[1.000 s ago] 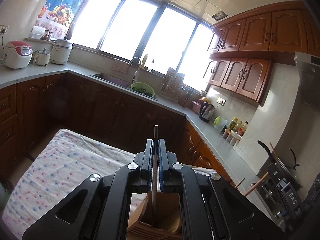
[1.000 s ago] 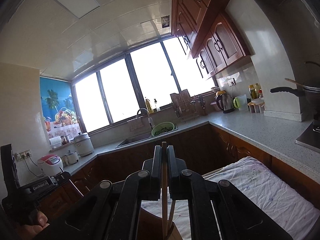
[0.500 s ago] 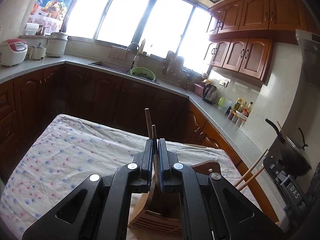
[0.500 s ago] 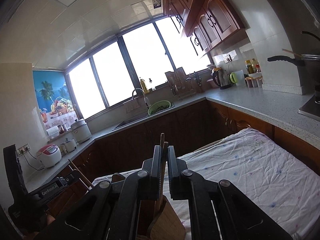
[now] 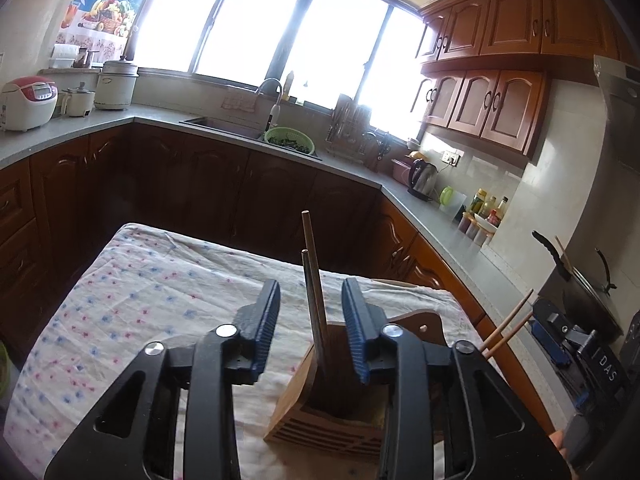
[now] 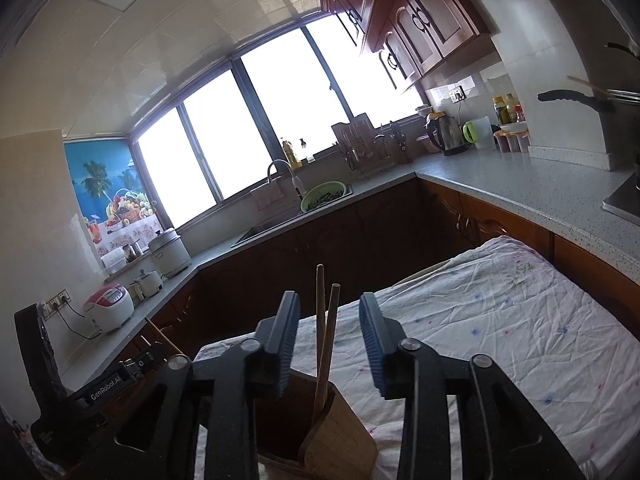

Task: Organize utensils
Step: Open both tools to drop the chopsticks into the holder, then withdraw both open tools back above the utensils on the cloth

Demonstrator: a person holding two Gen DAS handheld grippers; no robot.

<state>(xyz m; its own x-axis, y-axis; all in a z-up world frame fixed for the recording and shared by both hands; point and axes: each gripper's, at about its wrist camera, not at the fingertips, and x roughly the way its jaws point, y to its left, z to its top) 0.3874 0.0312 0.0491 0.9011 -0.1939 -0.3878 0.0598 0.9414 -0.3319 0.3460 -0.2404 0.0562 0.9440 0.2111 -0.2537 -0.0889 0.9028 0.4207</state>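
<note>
Left wrist view: left hand-held gripper released around two chopsticks in wooden holder, bottom hidden; right hand-held gripper released; cloth surface ahead

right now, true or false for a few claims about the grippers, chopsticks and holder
1. The left gripper is clamped on a chopstick. False: its jaws stand apart, touching neither stick.
2. Two chopsticks stand in the wooden holder. True.
3. The right gripper is open. True.
4. The holder lies on the kitchen counter. False: it sits on the floral tablecloth.
5. The green colander sits by the sink. True.
</note>
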